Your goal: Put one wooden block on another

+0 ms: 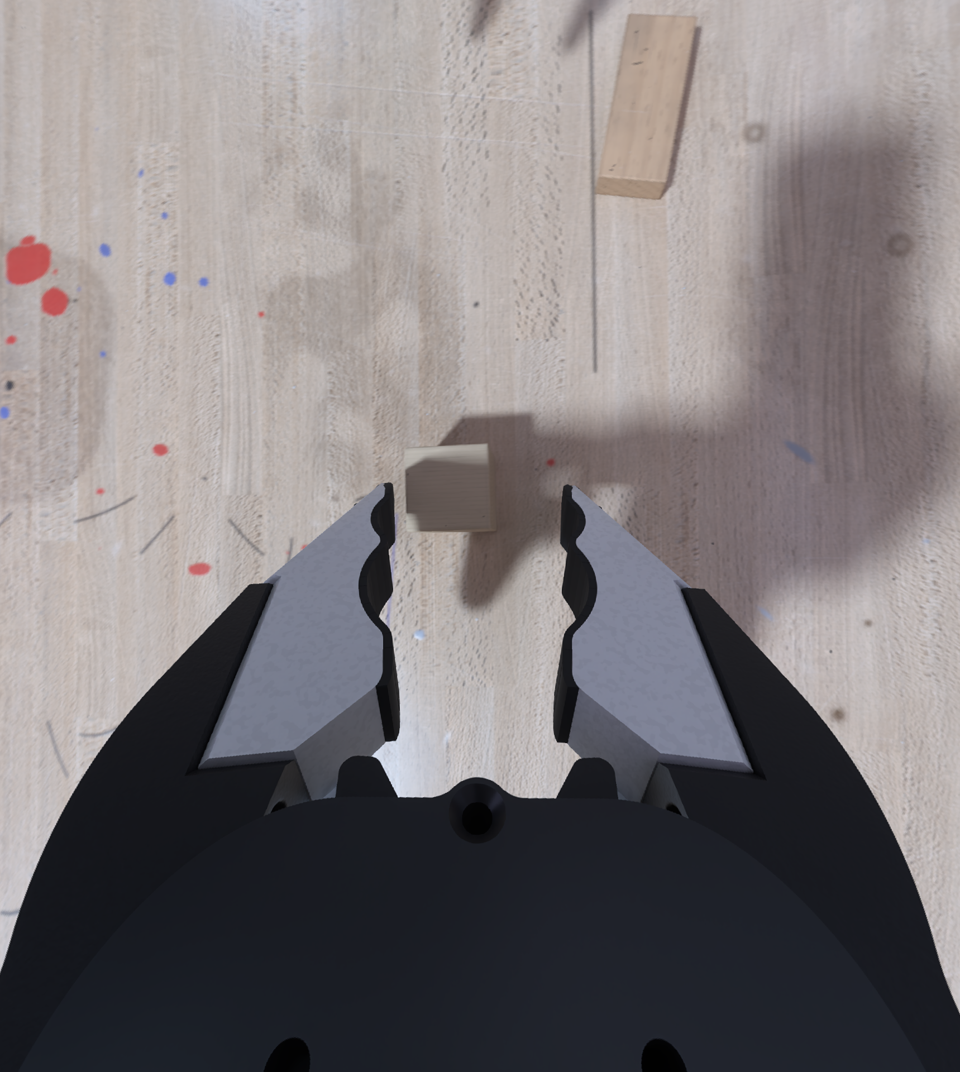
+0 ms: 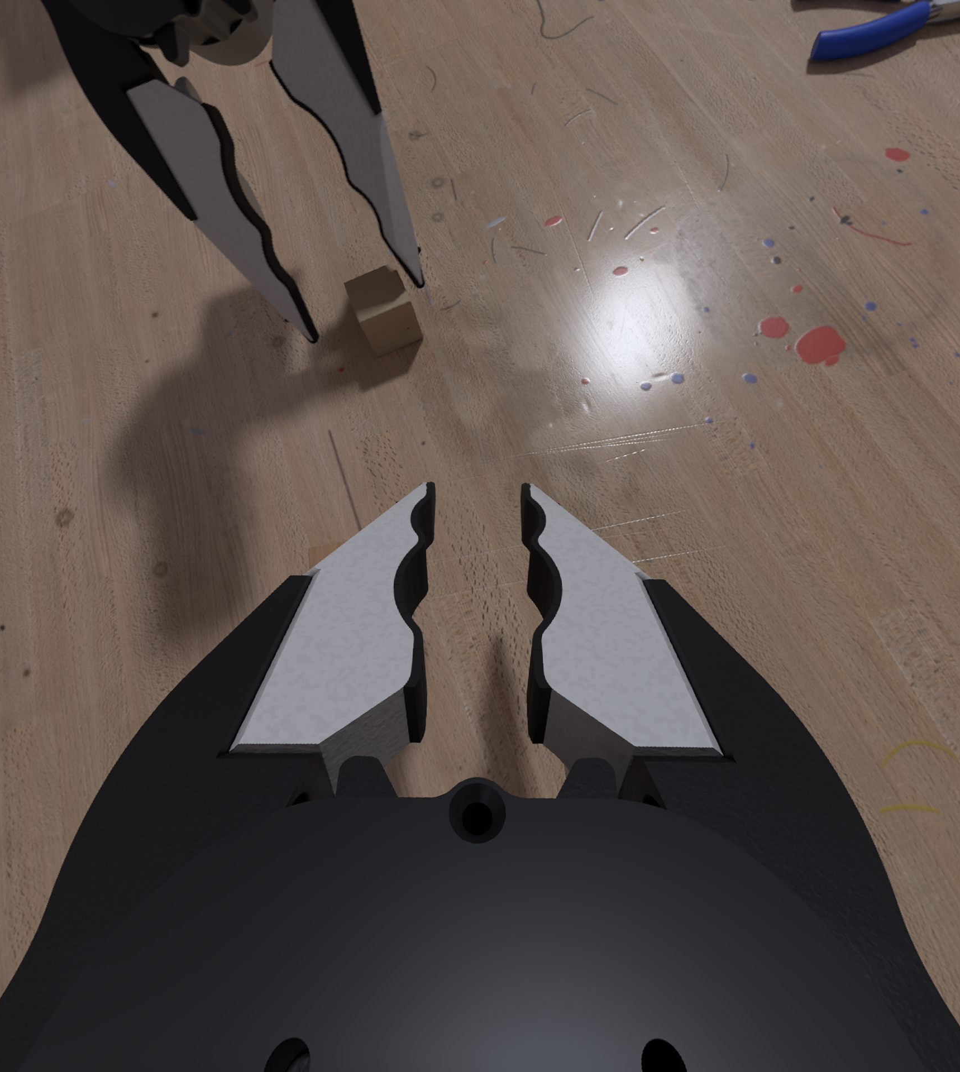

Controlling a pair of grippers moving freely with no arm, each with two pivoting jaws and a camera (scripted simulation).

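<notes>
Just left gripper (image 1: 477, 493) (agape) around small block (image 1: 448, 487)

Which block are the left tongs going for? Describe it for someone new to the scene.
On the paint-spattered wooden tabletop, find the open left tongs. The small cube-like block sits just past their tips; unlike the long flat plank farther off, it is short and stubby.

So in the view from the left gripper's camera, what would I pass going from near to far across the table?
The left gripper with its open fingers → the small wooden block standing just beyond the fingertips, nearer the left finger → a thin dark scratch line → the long flat wooden block lying near the top right.
</notes>
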